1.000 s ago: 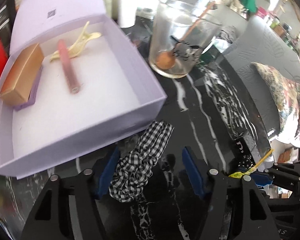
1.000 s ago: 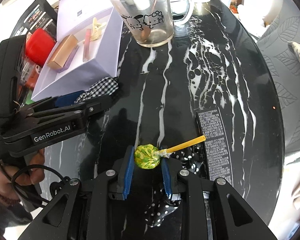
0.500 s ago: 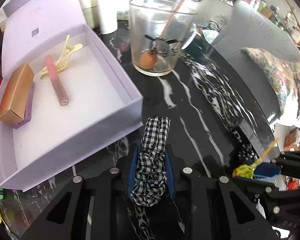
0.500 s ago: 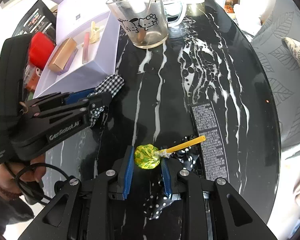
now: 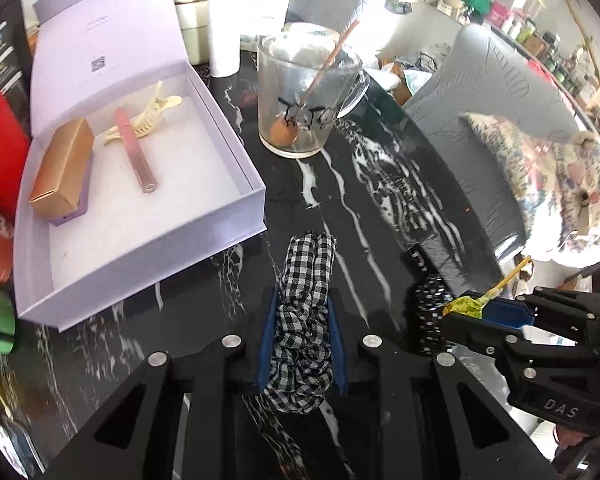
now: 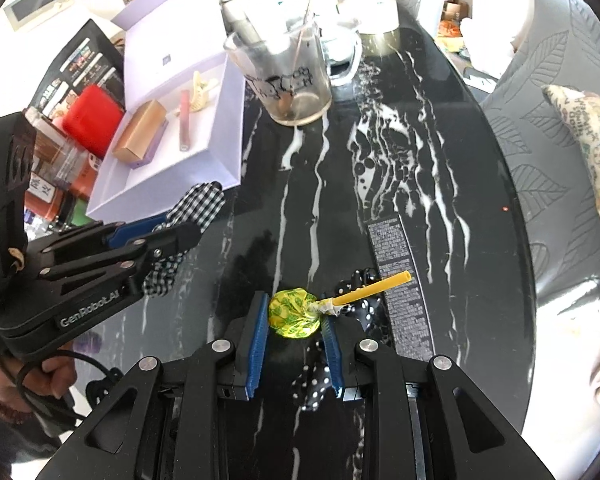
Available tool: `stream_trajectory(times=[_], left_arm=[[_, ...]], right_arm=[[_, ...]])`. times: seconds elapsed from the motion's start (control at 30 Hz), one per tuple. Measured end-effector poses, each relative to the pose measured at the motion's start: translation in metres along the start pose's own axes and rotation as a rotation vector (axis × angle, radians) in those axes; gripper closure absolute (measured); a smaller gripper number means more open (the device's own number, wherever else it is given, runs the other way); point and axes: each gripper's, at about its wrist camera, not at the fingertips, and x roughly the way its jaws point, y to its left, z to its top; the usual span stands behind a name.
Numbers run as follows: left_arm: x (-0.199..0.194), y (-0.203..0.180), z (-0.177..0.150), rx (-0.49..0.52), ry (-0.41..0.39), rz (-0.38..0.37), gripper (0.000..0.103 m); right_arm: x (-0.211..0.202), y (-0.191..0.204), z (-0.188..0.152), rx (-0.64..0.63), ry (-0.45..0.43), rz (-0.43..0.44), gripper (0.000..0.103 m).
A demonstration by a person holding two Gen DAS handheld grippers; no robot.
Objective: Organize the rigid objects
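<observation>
My left gripper is shut on a black-and-white checked scrunchie, held above the black marble table; it also shows in the right wrist view. My right gripper is shut on a yellow-green wrapped lollipop with a yellow stick, also in the left wrist view. An open lilac box at the left holds a gold box, a pink tube and a cream hair clip. A glass mug holds a lollipop.
A black polka-dot scrunchie lies under the right gripper. A dark printed strip lies on the table. A red object and packages stand left of the box. White containers stand behind. A grey chair is at right.
My left gripper closed on the checked scrunchie and lifted it away from the box. My right gripper kept hold of the lollipop and rose slightly.
</observation>
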Motion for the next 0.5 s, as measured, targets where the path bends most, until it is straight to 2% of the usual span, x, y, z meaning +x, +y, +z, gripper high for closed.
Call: stream_trajectory(times=[0.5], left_arm=[[-0.082, -0.031, -0.021, -0.043, -0.112, 0.051, 0.079]], right_arm=[[-0.062, 0.019, -0.010, -0.114, -0.080, 0.065, 0.077]])
